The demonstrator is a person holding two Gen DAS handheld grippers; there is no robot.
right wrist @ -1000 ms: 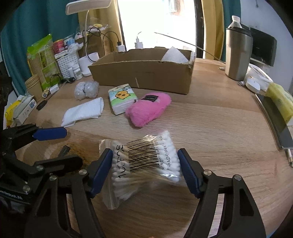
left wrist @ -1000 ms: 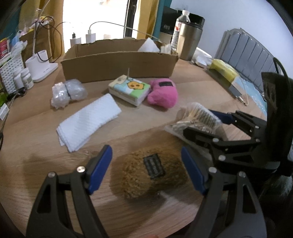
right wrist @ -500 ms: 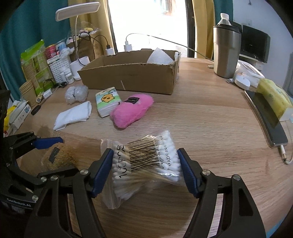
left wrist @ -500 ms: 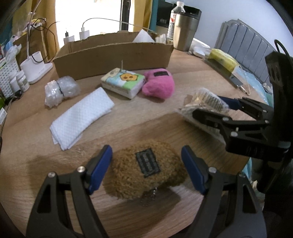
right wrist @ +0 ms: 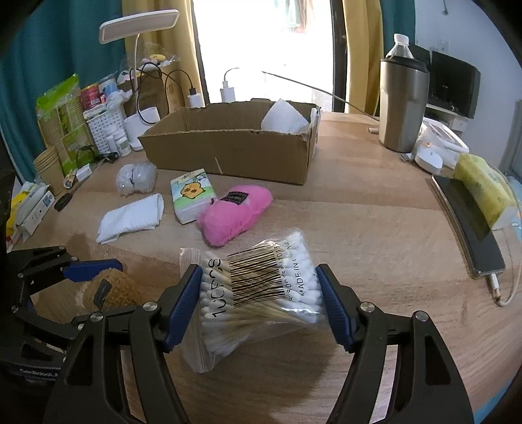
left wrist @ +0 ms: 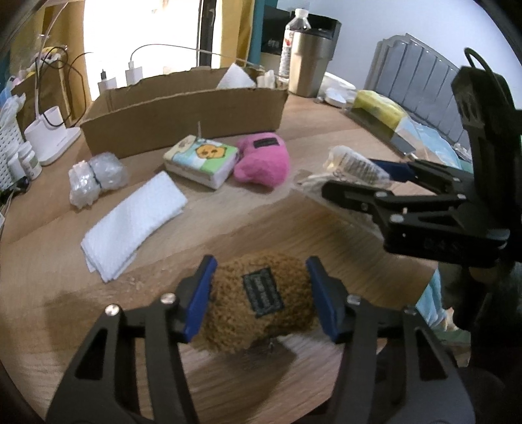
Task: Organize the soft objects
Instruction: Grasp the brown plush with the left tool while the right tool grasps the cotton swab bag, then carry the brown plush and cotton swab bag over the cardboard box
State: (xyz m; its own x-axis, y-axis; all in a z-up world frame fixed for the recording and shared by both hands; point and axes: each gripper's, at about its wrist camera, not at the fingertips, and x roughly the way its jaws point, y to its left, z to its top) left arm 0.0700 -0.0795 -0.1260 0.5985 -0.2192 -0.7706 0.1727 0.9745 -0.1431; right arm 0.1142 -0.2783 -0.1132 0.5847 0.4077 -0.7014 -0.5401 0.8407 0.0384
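Observation:
My left gripper [left wrist: 261,296] is shut on a brown fuzzy pouch [left wrist: 257,300], lifted slightly off the wooden table [left wrist: 49,261]. My right gripper [right wrist: 259,300] is shut on a clear bag of cotton swabs [right wrist: 261,290], held above the table; it also shows in the left wrist view [left wrist: 352,163]. On the table lie a pink fuzzy pouch [right wrist: 235,215], a tissue pack with a duck print [right wrist: 192,199], a folded white cloth [right wrist: 130,218] and a bubble-wrap bundle [right wrist: 137,177]. Behind them stands an open cardboard box [right wrist: 228,143] with white paper inside.
A steel tumbler [right wrist: 403,104] and water bottle stand at the back right. A phone on a cable [right wrist: 469,221] and a yellow pack [right wrist: 483,189] lie at the right edge. A lamp [right wrist: 137,29], cups, bottles and packets crowd the left back.
My left gripper has closed on the brown pouch and raised it a little. My right gripper has tightened slightly on the swab bag and lifted it.

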